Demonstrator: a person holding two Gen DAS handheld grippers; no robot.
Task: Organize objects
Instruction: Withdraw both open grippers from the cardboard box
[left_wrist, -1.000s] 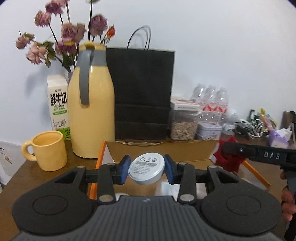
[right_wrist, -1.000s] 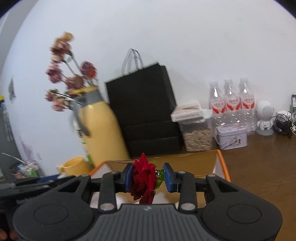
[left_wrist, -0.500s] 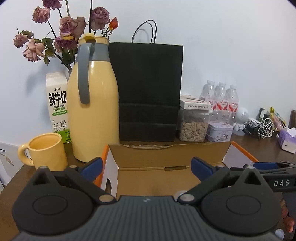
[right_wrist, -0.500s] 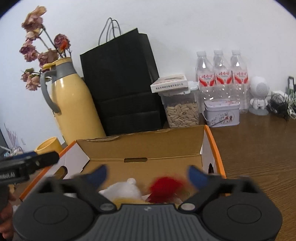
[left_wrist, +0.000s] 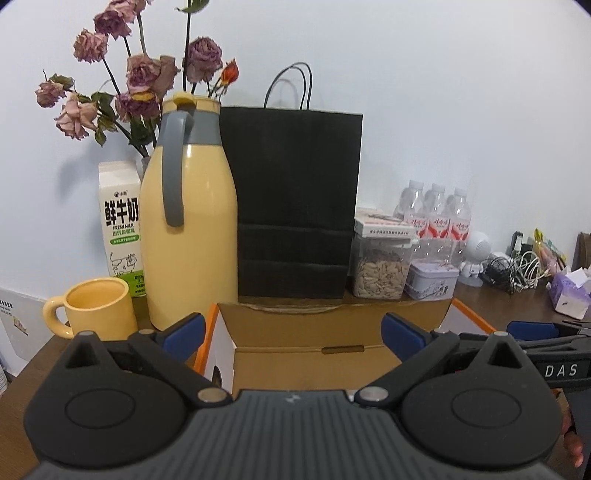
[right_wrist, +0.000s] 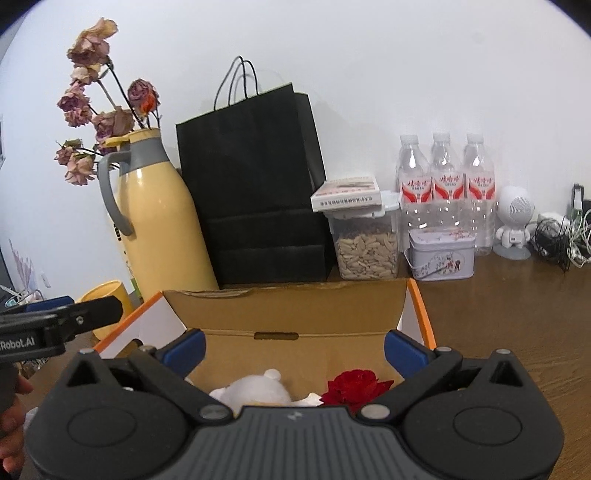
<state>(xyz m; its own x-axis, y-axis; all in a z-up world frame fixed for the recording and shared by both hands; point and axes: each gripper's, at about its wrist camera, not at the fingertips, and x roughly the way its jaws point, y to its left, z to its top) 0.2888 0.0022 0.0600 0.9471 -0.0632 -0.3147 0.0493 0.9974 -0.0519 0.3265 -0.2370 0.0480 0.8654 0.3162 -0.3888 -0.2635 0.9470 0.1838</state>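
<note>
Left claw (left_wrist: 291, 334): held wide apart above the near edge of the cardboard box (left_wrist: 332, 328); nothing is seen between its blue pads (left_wrist: 183, 332).
Right claw (right_wrist: 294, 349): also spread wide over the box, with nothing gripped; its blue pads (right_wrist: 404, 352) are seen at either side of the box interior.
Cardboard box: stood open on the wooden table (right_wrist: 517, 314), with orange-edged flaps folded outward to left and right.
Red rose (right_wrist: 356, 387): laid inside the box at the near right, below the right claw and apart from both pads.
White plush toy (right_wrist: 255, 391): laid in the box just left of the rose, partly hidden by the claw body.
Yellow thermos (left_wrist: 188, 221): stood upright behind the box's left corner, with a grey handle and collar.
Yellow mug (left_wrist: 98, 308): set on the table left of the thermos.
Milk carton (left_wrist: 120, 225): placed behind the mug, beside the thermos.
Dried flowers (left_wrist: 140, 74): seen rising behind the thermos.
Black paper bag (left_wrist: 295, 203): stood directly behind the box.
Seed jar (right_wrist: 365, 243): placed right of the bag, with a flat pack laid on its lid.
Tin (right_wrist: 441, 253): set just right of the jar, in front of three water bottles (right_wrist: 445, 184).
Hands: a part of one is seen at each frame edge, wrapped on the other claw's handle.
</note>
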